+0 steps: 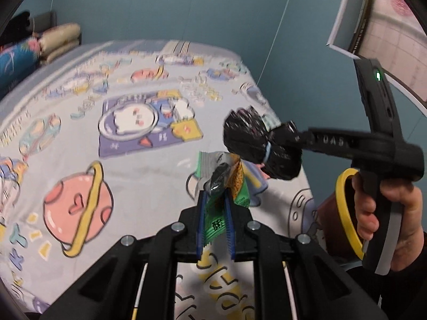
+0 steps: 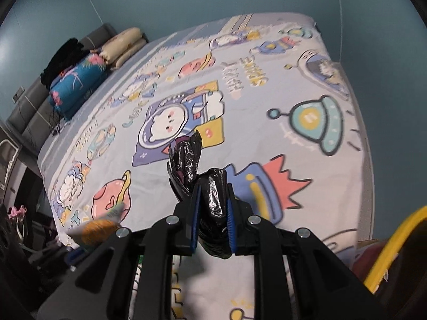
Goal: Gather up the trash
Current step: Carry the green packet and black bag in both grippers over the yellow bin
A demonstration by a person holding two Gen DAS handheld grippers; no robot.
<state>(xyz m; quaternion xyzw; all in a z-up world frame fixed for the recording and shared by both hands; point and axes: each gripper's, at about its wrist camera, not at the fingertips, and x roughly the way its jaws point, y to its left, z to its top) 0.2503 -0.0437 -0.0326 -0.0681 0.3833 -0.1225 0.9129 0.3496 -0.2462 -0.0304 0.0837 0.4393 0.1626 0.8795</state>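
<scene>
From the left wrist view, the left gripper (image 1: 215, 200) has its blue-padded fingers pressed onto a green snack wrapper (image 1: 213, 221), which runs up between them and crumples into silver, black and orange folds above the tips; the wrapper hangs in the air above the bed sheet (image 1: 149, 176), a pale cloth printed with cartoon astronauts and a pink ringed planet; to the right, the right gripper (image 1: 296, 136) reaches in sideways, pinching a bundled black plastic bag (image 1: 256, 141) tied with a pale band; the bag sits just beside the wrapper's top, up and to its right, and whether they touch I cannot tell; the person's right hand (image 1: 384, 213) grips the black handle, with a yellow ring (image 1: 344, 213) close by; folded pillows (image 1: 57, 41) lie at the far left against the blue wall (image 1: 186, 8).

From the right wrist view, the right gripper (image 2: 212, 208) is clamped on the black plastic bag (image 2: 212, 200), whose crinkled neck twists up and left above the fingertips; below lies the bed sheet (image 2: 267, 101), with a blue floral pillow (image 2: 77, 85) and beige pillows (image 2: 122, 45) at the headboard; a blurred orange-green shape shows at lower left, too smeared to name; a yellow rim (image 2: 395, 245) curves at the right edge.
</scene>
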